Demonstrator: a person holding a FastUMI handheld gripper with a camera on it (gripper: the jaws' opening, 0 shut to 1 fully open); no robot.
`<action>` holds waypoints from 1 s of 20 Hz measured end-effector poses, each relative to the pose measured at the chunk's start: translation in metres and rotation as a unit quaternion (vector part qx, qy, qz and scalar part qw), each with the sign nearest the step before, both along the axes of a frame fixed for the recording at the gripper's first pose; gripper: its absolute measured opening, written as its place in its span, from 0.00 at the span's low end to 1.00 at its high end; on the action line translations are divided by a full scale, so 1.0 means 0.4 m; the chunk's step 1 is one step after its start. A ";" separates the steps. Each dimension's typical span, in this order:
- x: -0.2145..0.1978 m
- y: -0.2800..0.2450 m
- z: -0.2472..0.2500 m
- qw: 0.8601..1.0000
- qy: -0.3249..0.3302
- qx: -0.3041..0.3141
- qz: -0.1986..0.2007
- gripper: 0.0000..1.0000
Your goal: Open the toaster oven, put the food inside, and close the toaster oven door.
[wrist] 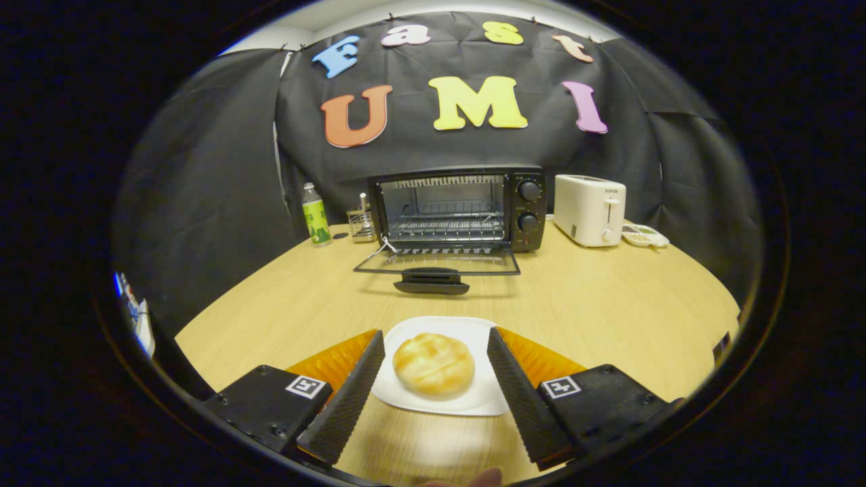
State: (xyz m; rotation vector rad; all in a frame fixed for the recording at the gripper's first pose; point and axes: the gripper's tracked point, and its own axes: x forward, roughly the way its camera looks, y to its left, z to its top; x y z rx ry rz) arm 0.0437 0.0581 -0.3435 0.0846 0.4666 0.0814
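Gripper [436, 348] fingers spread wide, straddling but not touching bun [434, 365] on white plate [473, 399] near table's [609, 304] front edge; beyond, toaster oven [460, 210] at back edge with door [436, 262] already down, leaving 2 steps: loading, closing; gripper held low, level, aimed ovenward.

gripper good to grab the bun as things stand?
Probably yes. The gripper is open, its fingers flanking the bun on the white plate, apart from it, with nothing between them and the bun.
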 end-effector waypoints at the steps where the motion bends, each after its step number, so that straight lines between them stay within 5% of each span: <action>1: -0.003 0.007 -0.018 1.000 0.013 0.004 0.003 1.00; 14: 0.007 0.010 -0.111 0.996 0.087 0.032 -0.014 0.98; 20: 0.010 -0.004 -0.084 0.995 0.069 0.071 -0.026 0.77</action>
